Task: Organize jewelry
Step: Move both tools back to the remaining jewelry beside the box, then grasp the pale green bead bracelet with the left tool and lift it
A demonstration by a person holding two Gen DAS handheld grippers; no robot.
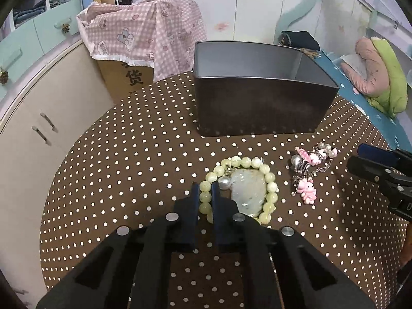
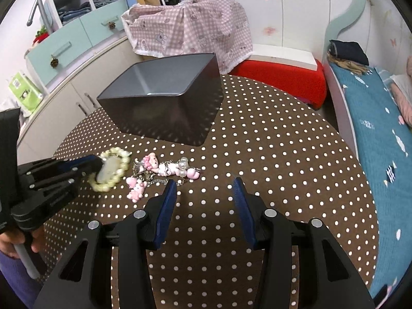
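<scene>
A pale green bead bracelet (image 1: 267, 177) with a jade pendant (image 1: 248, 190) inside its ring lies on the brown polka-dot table (image 1: 128, 167). My left gripper (image 1: 205, 188) is shut on the bracelet's left side; in the right wrist view the left gripper (image 2: 96, 168) grips the bracelet (image 2: 113, 177). A pink charm chain with pearls (image 1: 309, 170) lies to the right, also in the right wrist view (image 2: 164, 172). A dark grey box (image 1: 257, 97) stands open behind. My right gripper (image 2: 204, 184) is open and empty, right of the charm chain.
A cardboard box under pink checked cloth (image 1: 144, 38) stands behind the table. White cabinets (image 1: 38, 128) are on the left, a bed with a blue cover (image 2: 381, 134) on the right, and a red stool (image 2: 280, 79) beyond the table edge.
</scene>
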